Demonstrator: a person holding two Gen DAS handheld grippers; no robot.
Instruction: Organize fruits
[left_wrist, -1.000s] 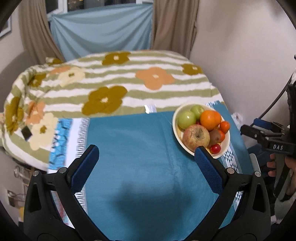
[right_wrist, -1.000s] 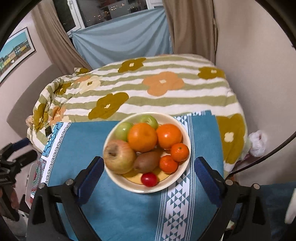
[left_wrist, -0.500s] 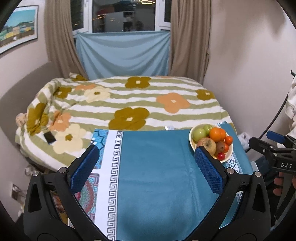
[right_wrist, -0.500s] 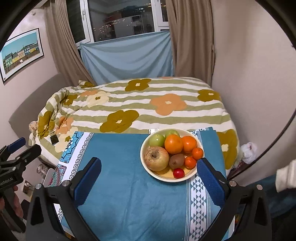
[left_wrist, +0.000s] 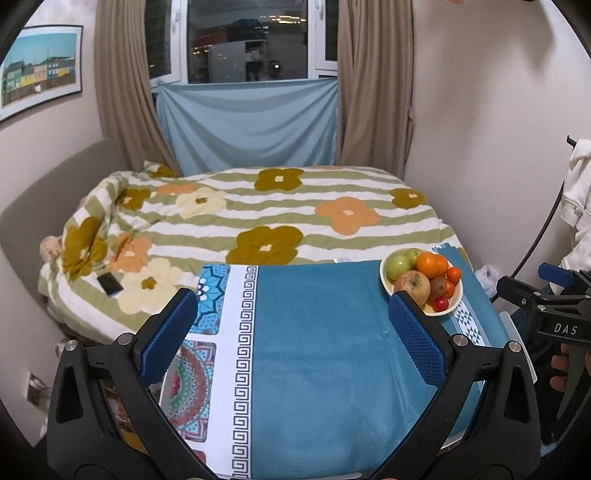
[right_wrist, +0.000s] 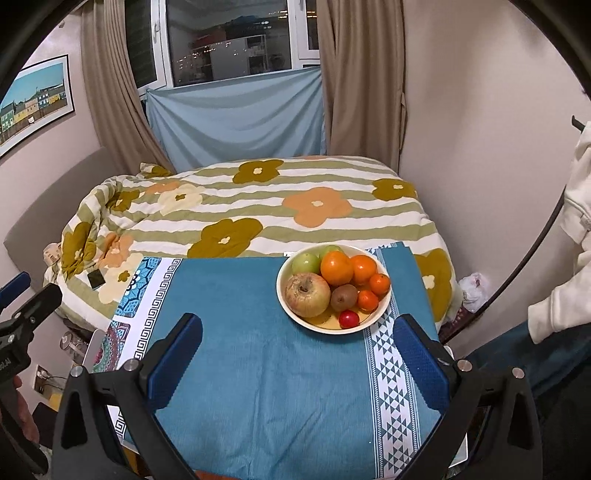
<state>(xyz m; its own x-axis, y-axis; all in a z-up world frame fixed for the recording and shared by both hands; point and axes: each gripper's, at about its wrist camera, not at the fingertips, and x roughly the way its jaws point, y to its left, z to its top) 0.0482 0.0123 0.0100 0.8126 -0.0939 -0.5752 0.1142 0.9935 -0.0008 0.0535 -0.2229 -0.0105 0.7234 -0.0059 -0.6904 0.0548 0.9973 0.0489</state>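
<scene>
In the right wrist view, the left gripper (right_wrist: 18, 295) pokes in at 9 o'clock, held over the floor off the table's left edge; from this angle its jaw gap cannot be judged, but the left wrist view shows its blue pads (left_wrist: 168, 332) set wide apart over the teal tablecloth (left_wrist: 314, 350) with nothing between them. Just past it, toward 10 o'clock, a dark phone (right_wrist: 96, 278) lies on the flowered bedspread (right_wrist: 240, 206) that fills the middle distance behind the table. At the lower centre, the right gripper (right_wrist: 297, 363) hangs above the cloth with its jaws spread wide and empty, its pads framing bare teal fabric. The fruit bowl (right_wrist: 295, 320), cream-coloured, sits on the cloth at about 12 o'clock from that gripper, slightly to the right of centre and near the table's far edge. Inside it, a large blotchy apple (right_wrist: 307, 294) fills the 9 o'clock side, a green apple (right_wrist: 306, 263) lies at 11 o'clock with a second green fruit partly hidden behind, a big orange (right_wrist: 336, 267) sits at 12 with another orange (right_wrist: 364, 268) touching it on the right, a kiwi (right_wrist: 343, 297) rests near the middle, two small tangerines (right_wrist: 379, 284) crowd the 3 o'clock rim, and a cherry tomato (right_wrist: 348, 319) lies at 6 o'clock. Right of the bowl runs the cloth's white triangle-patterned band (right_wrist: 391, 387).
</scene>
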